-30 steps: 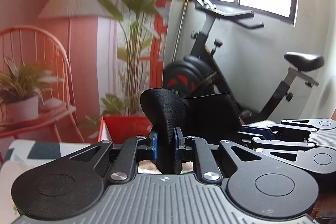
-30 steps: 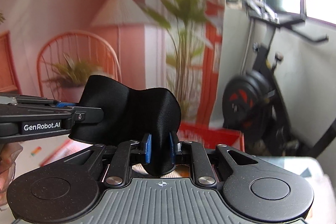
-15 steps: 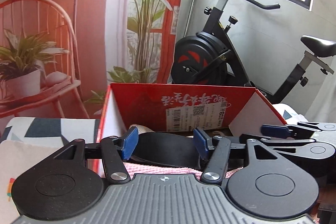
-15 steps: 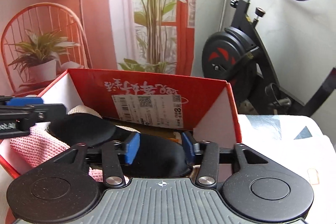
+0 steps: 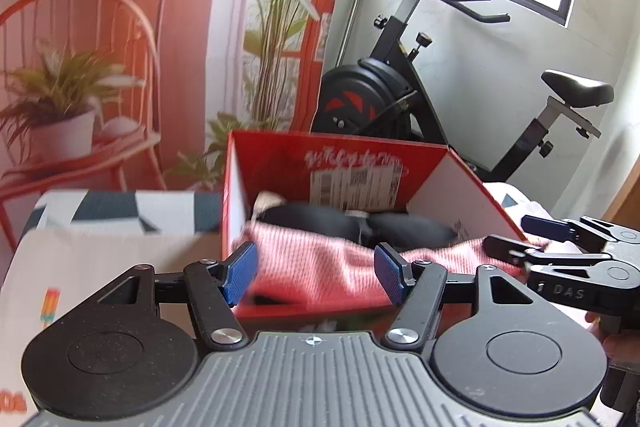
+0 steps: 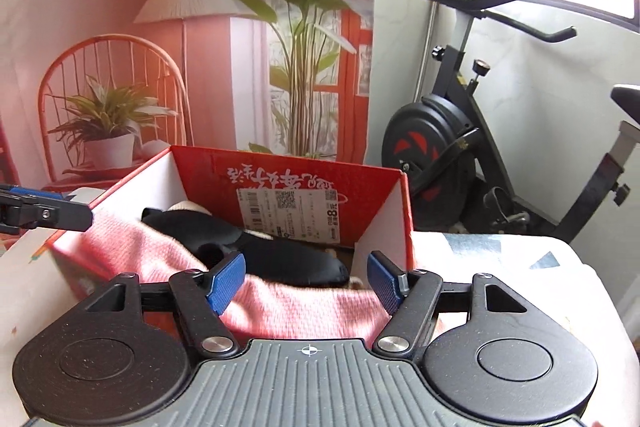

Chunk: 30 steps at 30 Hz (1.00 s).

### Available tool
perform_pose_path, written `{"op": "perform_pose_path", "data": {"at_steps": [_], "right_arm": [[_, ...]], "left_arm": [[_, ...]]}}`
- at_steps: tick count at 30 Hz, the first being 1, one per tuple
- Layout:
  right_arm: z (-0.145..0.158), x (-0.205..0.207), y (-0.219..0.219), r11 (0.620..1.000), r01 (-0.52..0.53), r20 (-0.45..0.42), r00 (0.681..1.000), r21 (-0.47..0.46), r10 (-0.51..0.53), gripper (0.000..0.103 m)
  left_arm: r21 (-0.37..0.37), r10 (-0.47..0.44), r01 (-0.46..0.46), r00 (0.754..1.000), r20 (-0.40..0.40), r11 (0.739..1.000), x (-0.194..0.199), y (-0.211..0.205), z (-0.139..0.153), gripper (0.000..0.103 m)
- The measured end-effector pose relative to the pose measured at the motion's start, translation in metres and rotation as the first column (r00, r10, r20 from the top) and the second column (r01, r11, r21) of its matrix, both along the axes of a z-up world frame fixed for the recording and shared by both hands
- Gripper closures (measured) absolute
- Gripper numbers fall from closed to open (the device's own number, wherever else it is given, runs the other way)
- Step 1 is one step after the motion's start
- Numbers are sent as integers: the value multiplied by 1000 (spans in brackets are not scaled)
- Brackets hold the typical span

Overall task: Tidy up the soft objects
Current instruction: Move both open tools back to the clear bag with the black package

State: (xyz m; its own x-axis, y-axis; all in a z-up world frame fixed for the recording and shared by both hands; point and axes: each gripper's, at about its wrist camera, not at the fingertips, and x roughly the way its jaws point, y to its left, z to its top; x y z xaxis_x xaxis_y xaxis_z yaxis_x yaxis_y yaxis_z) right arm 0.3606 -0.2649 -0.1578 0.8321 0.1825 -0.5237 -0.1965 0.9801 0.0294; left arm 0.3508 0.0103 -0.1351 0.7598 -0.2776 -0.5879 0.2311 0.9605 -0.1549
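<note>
Box (image 6: 304, 167), red cardboard with white side walls, holds a pink knitted cloth (image 6: 304, 307) draped over its near edge and a black soft item (image 6: 288, 259) lying on the cloth further in. Left tool (image 5: 316, 273) and right tool (image 6: 306, 281) both hover at the near edge, jaws opening, blue pads clear of the fabric, nothing gripped. Right view alone shows the label on the far wall sharply; left view alone shows the exercise-bike seat (image 5: 576, 93).
</note>
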Motion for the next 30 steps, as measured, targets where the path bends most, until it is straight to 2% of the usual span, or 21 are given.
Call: {"op": "perform_pose_path", "data": {"at_steps": [8, 14, 22, 25, 30], "right_arm": [[-18, -58, -13, 999, 38, 9, 999, 29, -39, 39], [-60, -82, -16, 996, 80, -88, 993, 39, -77, 39], [-100, -94, -13, 990, 121, -213, 972, 71, -103, 39], [-103, -92, -13, 989, 116, -229, 969, 92, -92, 38], [-106, -91, -14, 984, 113, -252, 965, 135, -76, 36]], "left_arm": [[-17, 30, -31, 998, -57, 999, -31, 19, -19, 36], [-26, 48, -53, 986, -159, 998, -38, 20, -62, 36], [-20, 40, -47, 963, -266, 999, -37, 10, -113, 37], [-40, 21, -34, 958, -286, 999, -36, 8, -121, 37], [-40, -10, -1, 962, -274, 999, -44, 1, -124, 36]]}}
